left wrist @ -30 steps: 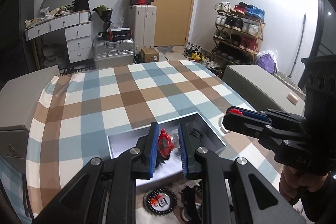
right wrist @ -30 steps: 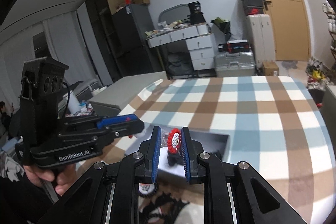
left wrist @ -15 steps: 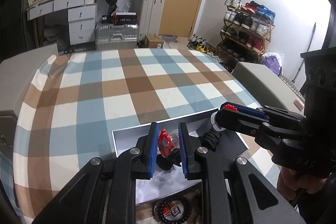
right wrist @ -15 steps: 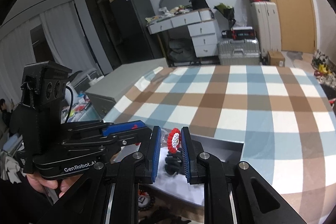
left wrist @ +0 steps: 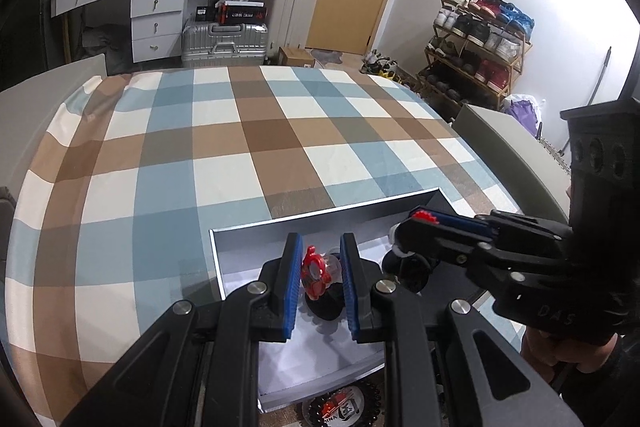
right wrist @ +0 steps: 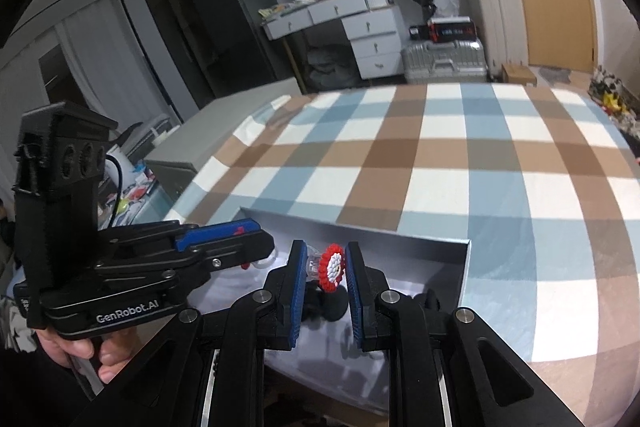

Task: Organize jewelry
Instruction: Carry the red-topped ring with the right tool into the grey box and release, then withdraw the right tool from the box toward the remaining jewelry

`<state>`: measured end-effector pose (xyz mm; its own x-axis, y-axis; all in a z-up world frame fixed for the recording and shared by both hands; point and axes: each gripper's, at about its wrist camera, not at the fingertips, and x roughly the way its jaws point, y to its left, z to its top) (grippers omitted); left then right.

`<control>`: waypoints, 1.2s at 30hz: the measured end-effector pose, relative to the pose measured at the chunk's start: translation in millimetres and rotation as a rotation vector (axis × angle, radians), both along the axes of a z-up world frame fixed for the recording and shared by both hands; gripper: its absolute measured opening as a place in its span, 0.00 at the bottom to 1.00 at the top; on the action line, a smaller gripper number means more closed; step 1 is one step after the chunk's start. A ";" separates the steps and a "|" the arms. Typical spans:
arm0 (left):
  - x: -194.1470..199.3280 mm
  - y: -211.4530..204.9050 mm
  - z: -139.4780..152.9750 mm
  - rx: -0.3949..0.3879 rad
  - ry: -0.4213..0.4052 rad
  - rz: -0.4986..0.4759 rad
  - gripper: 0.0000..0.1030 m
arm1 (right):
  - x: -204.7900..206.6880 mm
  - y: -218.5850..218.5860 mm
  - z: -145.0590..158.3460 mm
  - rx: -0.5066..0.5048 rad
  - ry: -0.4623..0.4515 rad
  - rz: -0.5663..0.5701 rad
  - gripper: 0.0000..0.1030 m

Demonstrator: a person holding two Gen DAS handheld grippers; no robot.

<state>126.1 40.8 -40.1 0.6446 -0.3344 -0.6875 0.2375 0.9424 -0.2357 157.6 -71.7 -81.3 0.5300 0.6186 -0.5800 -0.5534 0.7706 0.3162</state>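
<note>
An open grey box (left wrist: 320,214) with a pale lining lies on the checked cloth. My left gripper (left wrist: 320,283) is shut on a red ring with a clear part (left wrist: 313,269), low inside the box's left half. A black rounded piece (left wrist: 324,305) shows just below it; I cannot tell whether it is attached. My right gripper (right wrist: 326,287) is shut on a red-and-white beaded ring (right wrist: 333,267) over the same box (right wrist: 360,229), with a black piece (right wrist: 326,307) under it. Each gripper shows in the other's view: the right gripper (left wrist: 404,237), the left gripper (right wrist: 262,251).
A black beaded bracelet with a red-and-white charm (left wrist: 340,407) lies on the cloth in front of the box. The checked cloth (left wrist: 224,155) stretches far beyond the box. A hand (right wrist: 84,347) grips the left tool. Grey cabinets flank the table.
Both grippers have come down and forward into the box with their rings still held. The box now fills more of both views.
</note>
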 end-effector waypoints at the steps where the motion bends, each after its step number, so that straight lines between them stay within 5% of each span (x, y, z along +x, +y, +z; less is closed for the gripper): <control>1: -0.1 1.1 -0.5 -0.003 -0.002 0.005 0.14 | 1.6 1.1 -2.1 -0.004 0.011 0.001 0.20; 8: 0.7 6.9 2.2 -0.042 -0.016 0.003 0.15 | 4.5 -1.9 -4.7 0.016 0.034 -0.019 0.23; 10: -1.1 5.3 5.9 -0.028 -0.031 -0.010 0.23 | 1.0 -4.7 -0.9 0.026 0.022 -0.025 0.35; 13: -4.9 3.2 10.4 -0.035 -0.054 -0.035 0.51 | -7.4 -9.6 6.2 0.046 -0.017 -0.037 0.52; 16: -9.7 2.2 16.1 -0.013 -0.076 -0.019 0.53 | -15.0 -14.6 13.7 0.058 -0.041 -0.050 0.54; 20: -18.0 3.3 22.8 0.005 -0.102 0.005 0.54 | -24.5 -23.8 22.5 0.096 -0.050 -0.068 0.74; 34: -46.3 0.7 30.9 0.069 -0.134 0.060 0.70 | -63.0 -37.7 39.6 0.101 -0.118 -0.115 0.92; 36: -49.8 0.4 29.4 0.074 -0.124 0.062 0.80 | -69.6 -38.0 40.1 0.110 -0.124 -0.100 0.92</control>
<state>76.3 41.3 -10.7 0.7437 -0.2431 -0.6227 0.2015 0.9697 -0.1379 88.0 -109.7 -41.2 0.6552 0.6152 -0.4384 -0.5157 0.7884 0.3354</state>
